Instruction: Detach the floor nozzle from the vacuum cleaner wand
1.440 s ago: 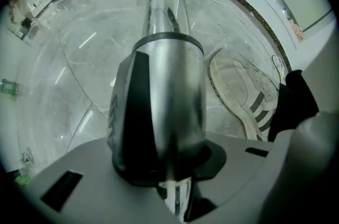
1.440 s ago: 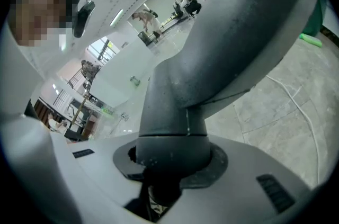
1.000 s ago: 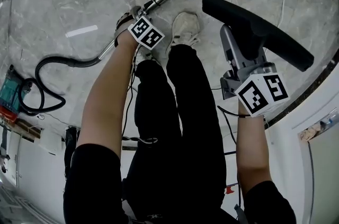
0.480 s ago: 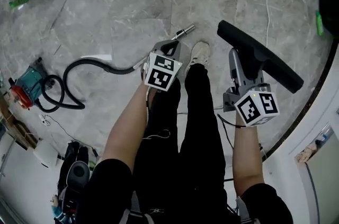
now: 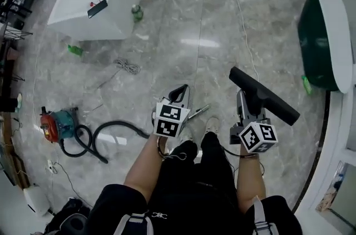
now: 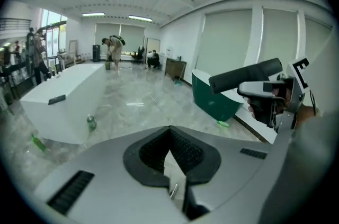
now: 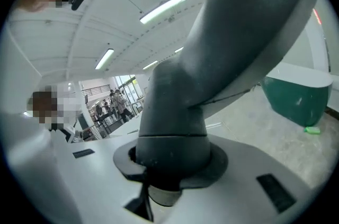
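Head view: a vacuum cleaner and its hose lie on the marble floor at left. The left gripper, its jaws pressed together, holds nothing; the metal wand shows just beside it. At right, the right gripper clamps the neck of the floor nozzle, held apart from the wand.
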`<state>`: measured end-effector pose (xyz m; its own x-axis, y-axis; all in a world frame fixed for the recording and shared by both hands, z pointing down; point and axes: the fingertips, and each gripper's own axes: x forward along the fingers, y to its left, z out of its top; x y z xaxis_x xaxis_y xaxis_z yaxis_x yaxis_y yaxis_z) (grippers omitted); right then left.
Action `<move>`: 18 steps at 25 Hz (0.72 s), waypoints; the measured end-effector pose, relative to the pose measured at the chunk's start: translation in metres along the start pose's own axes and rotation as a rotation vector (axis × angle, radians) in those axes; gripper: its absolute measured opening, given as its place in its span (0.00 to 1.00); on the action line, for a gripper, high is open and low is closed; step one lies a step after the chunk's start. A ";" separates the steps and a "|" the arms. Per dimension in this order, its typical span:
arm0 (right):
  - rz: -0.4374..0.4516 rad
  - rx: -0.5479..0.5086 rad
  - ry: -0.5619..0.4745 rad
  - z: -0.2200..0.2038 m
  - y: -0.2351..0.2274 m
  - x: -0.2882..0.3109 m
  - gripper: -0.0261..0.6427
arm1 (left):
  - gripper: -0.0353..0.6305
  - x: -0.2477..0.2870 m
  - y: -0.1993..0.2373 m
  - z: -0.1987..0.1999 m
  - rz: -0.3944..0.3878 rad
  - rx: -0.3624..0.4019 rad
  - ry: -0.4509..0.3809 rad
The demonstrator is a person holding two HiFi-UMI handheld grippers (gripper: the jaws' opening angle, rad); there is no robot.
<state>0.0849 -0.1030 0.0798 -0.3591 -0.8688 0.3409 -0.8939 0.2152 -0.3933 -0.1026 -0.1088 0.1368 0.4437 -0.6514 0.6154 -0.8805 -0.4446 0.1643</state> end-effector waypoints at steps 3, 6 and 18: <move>0.010 -0.015 -0.069 0.053 0.035 -0.017 0.22 | 0.06 -0.058 0.003 0.069 0.074 -0.006 -0.108; 0.013 -0.019 -0.119 0.101 0.054 -0.033 0.22 | 0.06 -0.098 -0.009 0.122 0.102 0.007 -0.198; 0.196 -0.019 -0.303 0.208 0.086 -0.093 0.22 | 0.06 -0.162 -0.067 0.208 0.184 0.153 -0.368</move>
<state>0.0974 -0.0962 -0.1638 -0.4311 -0.9023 -0.0093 -0.8215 0.3967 -0.4095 -0.0804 -0.1013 -0.1342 0.3362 -0.8915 0.3036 -0.9278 -0.3688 -0.0555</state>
